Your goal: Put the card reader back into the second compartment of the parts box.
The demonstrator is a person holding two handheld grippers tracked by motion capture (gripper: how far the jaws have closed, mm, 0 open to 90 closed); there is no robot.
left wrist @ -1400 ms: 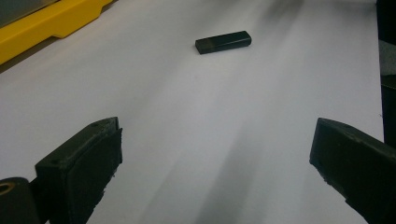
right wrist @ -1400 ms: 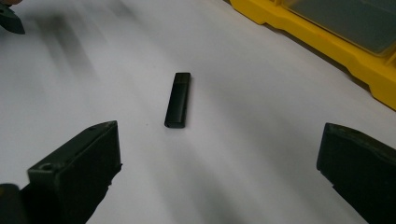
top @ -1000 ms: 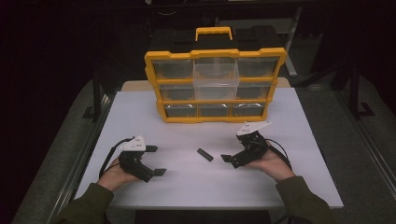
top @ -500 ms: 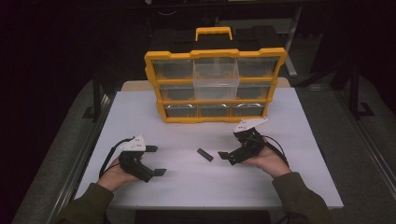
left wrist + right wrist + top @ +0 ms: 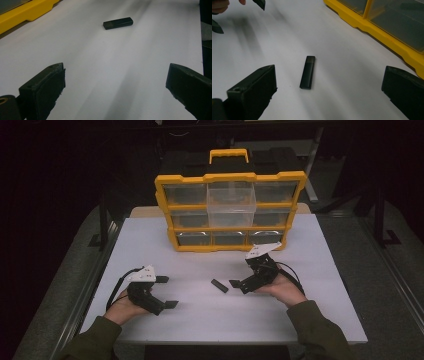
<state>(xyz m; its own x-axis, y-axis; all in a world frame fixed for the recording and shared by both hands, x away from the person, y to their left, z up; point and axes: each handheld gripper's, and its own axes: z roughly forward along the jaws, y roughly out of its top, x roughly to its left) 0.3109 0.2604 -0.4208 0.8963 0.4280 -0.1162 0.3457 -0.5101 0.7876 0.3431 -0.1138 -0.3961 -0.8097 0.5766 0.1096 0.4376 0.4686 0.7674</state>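
Small black stick [image 5: 219, 285] lies flat on white table [image 5: 200, 320] at centre of high view, below yellow organizer [image 5: 230, 210]. Right gripper [image 5: 241, 283] just beside it at centre right, jaws spread, empty. Left gripper [image 5: 167, 292] lower left, well apart from stick, jaws spread, empty.

No text, label, brand, number or sign can be read anywhere. The grey plates on the two grippers carry small dark marks, too small to make out. The yellow drawer organizer [image 5: 230, 212] shows no legible lettering on its frame or drawers, and the small black stick [image 5: 307, 72] on the white table [image 5: 320, 315] is plain on its visible face.
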